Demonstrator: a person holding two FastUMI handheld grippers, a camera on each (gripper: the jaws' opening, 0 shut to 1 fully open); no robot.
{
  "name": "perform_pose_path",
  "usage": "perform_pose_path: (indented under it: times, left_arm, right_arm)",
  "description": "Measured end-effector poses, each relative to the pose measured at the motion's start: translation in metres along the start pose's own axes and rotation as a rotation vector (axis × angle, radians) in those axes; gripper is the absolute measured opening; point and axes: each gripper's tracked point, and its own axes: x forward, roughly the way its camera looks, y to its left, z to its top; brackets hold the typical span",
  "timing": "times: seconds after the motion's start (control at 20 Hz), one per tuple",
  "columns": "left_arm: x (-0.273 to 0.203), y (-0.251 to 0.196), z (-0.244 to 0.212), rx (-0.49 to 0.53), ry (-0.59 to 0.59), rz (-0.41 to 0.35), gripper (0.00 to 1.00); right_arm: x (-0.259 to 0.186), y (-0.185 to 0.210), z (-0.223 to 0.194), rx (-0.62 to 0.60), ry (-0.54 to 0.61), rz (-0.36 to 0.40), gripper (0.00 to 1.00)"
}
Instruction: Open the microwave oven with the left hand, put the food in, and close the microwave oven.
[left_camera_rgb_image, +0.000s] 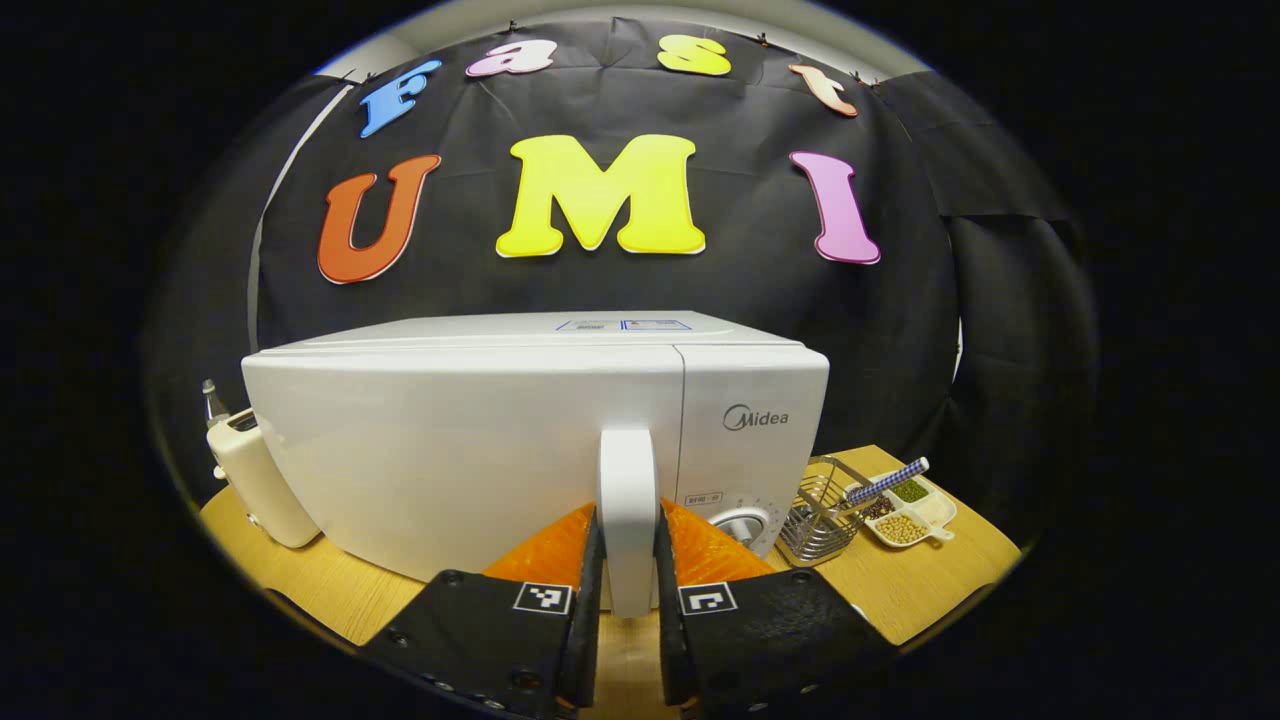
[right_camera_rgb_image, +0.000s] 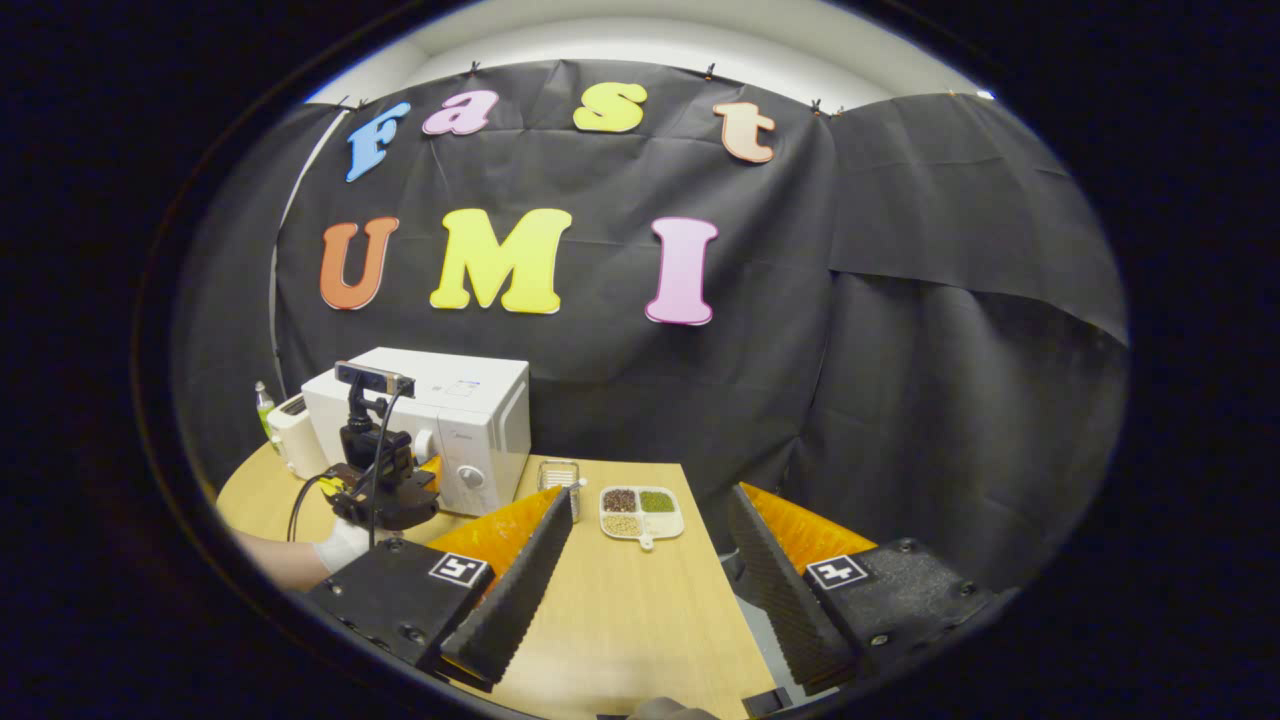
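Opening the microwave oven is the step in hand, as I judge it: the door looks closed, and the left gripper has its two fingers clenched on the white vertical door handle, one on each side. The oven stands on the wooden bench, with a cream toaster just beside it at the left. To the right of the oven are a small wire basket and then a white divided dish of beans, which I take for the food, with a checked stick lying over it.

The next move probably calls for a pull that follows the arc of the door, with the hinge likely at the left side, and a grasp that does not slip from the smooth handle.

The right gripper view shows the same scene from farther off: a gloved hand holding the left gripper at the oven front, and the dish near the bench middle. The right gripper is released, fingers wide apart over the bench, grasping nothing, well apart from the dish.
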Motion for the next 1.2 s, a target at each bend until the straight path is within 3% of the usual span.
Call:
perform_pose_path:
  times: [0.15, 0.35, 0.4, 0.55, 0.6, 0.7, 0.75, 1.0, 1.2]
  left_arm:
    - [-0.002, 0.0, 0.0, 0.002, 0.003, -0.001, 0.13]
    - [-0.004, -0.001, -0.001, 0.0, 0.007, -0.015, 0.08]
    - [-0.004, -0.001, -0.002, 0.001, 0.01, -0.02, 0.09]
    - [-0.03, 0.002, -0.008, 0.027, 0.002, -0.029, 0.08]
    - [-0.043, 0.004, -0.012, 0.029, 0.003, -0.04, 0.08]
    - [-0.069, 0.009, -0.019, 0.01, 0.01, -0.068, 0.08]
    - [-0.08, 0.013, -0.021, 0.017, 0.011, -0.074, 0.08]
    - [-0.126, 0.035, -0.032, 0.029, 0.038, -0.042, 0.08]
    - [-0.155, 0.057, -0.037, 0.084, 0.049, 0.026, 0.23]
  right_arm:
    - [-0.004, 0.001, 0.004, -0.007, -0.011, 0.0, 0.96]
    - [-0.015, 0.002, 0.007, -0.025, -0.032, -0.007, 0.96]
    - [-0.017, 0.0, 0.007, -0.025, -0.035, -0.01, 1.0]
    - [-0.023, -0.001, 0.004, -0.028, -0.035, -0.014, 0.96]
    - [-0.025, 0.002, 0.0, -0.034, -0.031, -0.006, 1.0]
    - [-0.028, 0.012, -0.006, -0.041, -0.024, 0.024, 0.96]
    - [-0.029, 0.018, -0.008, -0.041, -0.022, 0.04, 1.0]
    - [-0.039, 0.052, -0.01, -0.065, -0.034, 0.132, 0.96]
    - [-0.047, 0.073, -0.008, -0.074, -0.051, 0.19, 1.0]
